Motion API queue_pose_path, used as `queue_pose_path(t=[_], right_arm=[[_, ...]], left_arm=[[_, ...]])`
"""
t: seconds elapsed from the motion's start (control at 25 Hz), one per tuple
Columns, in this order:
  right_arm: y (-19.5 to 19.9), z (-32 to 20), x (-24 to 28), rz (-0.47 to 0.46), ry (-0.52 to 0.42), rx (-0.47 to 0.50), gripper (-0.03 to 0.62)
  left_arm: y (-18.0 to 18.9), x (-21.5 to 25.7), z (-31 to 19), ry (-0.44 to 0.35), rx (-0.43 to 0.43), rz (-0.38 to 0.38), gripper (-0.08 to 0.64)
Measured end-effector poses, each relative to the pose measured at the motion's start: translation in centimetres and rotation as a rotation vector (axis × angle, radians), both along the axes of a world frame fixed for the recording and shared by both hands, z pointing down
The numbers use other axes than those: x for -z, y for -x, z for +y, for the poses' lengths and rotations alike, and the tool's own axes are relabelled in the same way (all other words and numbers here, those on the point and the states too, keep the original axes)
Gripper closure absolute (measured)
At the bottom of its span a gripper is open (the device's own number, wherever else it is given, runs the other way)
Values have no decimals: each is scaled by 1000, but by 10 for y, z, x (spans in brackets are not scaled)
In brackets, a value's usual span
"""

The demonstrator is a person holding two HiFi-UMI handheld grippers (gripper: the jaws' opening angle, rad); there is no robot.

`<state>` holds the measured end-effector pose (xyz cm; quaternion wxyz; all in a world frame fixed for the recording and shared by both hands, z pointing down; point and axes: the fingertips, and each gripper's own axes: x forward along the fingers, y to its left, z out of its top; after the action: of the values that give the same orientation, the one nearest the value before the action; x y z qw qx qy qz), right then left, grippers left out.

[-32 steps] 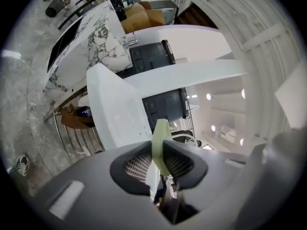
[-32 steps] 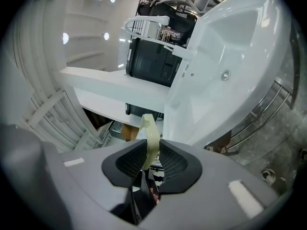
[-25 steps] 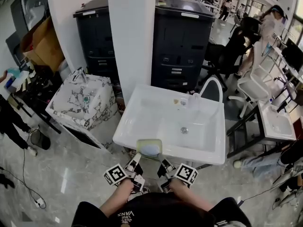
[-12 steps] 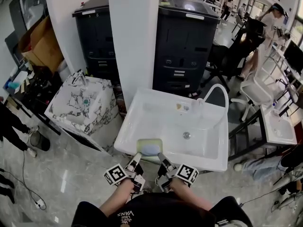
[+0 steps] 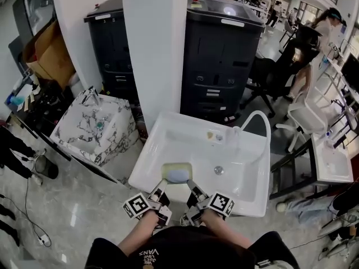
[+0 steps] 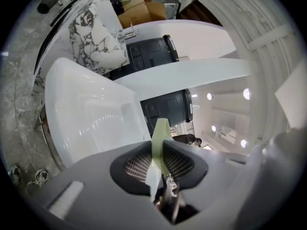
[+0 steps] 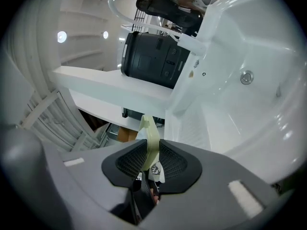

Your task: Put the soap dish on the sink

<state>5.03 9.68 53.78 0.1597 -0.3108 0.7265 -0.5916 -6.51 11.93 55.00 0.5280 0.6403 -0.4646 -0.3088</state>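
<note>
The pale green soap dish (image 5: 177, 174), with a blue soap in it, is gripped by its near edge. The left gripper (image 5: 160, 190) and right gripper (image 5: 192, 190) each have their jaws closed on that thin rim (image 6: 159, 138) (image 7: 149, 138). It sits above the near-left part of the white sink (image 5: 238, 170). I cannot tell whether it touches. An arched white faucet (image 5: 255, 118) stands at the far rim, with a white pillar (image 5: 154, 49) and dark cabinets (image 5: 221, 55) beyond and a marbled sink (image 5: 95, 129) to the left.
</note>
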Motion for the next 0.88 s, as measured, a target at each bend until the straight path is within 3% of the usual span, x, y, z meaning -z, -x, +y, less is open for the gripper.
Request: queue_pose_path(t=[0.4, 0.88], right_arm=[[-9, -49, -7, 0, -7, 70, 514], [1, -91, -25, 4, 31, 17, 514]], left_arm=[[-10, -7, -41, -5, 71, -9, 437], [0, -24, -86, 37, 12, -13, 437]])
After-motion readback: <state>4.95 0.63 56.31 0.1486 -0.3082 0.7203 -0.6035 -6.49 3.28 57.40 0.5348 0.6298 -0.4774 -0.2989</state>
